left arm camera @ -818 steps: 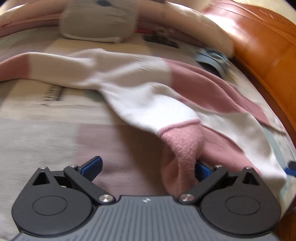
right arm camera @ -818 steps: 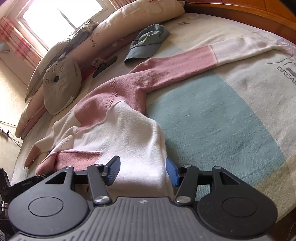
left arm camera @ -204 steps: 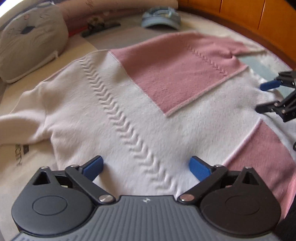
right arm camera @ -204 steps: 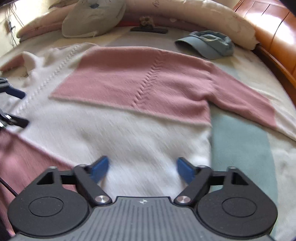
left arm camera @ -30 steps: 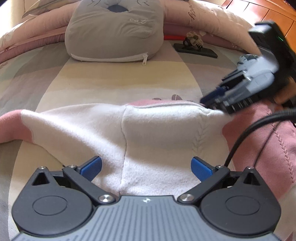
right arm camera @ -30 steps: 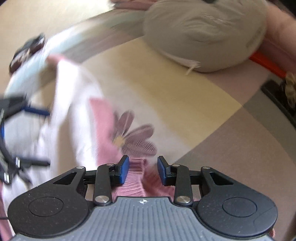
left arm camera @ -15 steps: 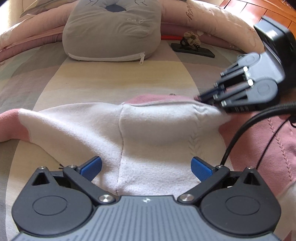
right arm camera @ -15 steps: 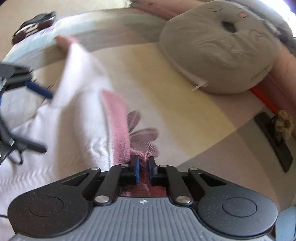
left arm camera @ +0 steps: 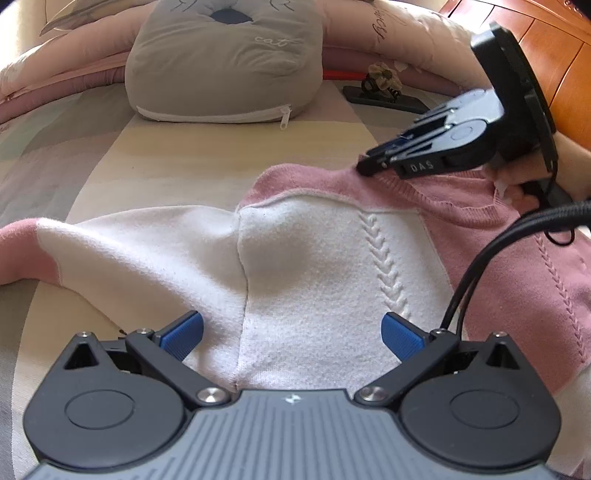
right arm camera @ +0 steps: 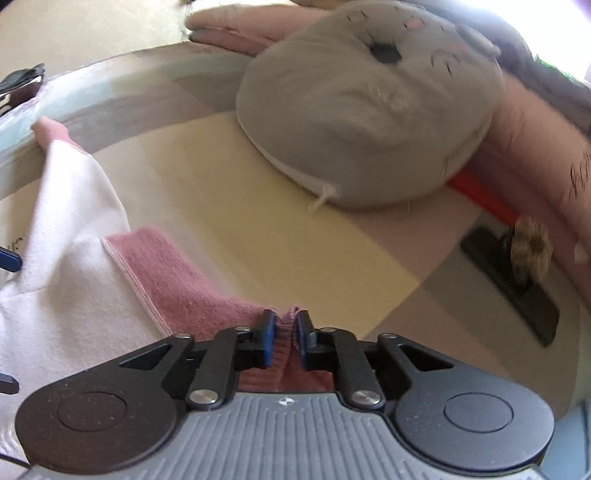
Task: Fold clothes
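One pink-and-white sweater (left arm camera: 325,266) lay spread on the striped bedspread (left arm camera: 192,155), filling the middle of the left wrist view, with one white sleeve trailing out toward 9 o'clock and ending in a pink cuff (left arm camera: 22,251). The left gripper (left arm camera: 291,332) hovered over the white panel at 6 o'clock, its two blue fingers (left arm camera: 183,330) spread wide with knit below them and nothing pinched. The right gripper (right arm camera: 282,338) sat at 2 o'clock in that view, on the pink neckline edge; in its own view its two pads stood narrow and were easing apart, with a fold of pink knit between them that the pads touched on both sides. One grey cat-face cushion (left arm camera: 225,62) rested at 12 o'clock, against one long pink pillow (left arm camera: 388,33). One dark hair clip with a flower (left arm camera: 384,90) lay at 1 o'clock, and an orange wooden headboard (left arm camera: 535,44) rose behind it
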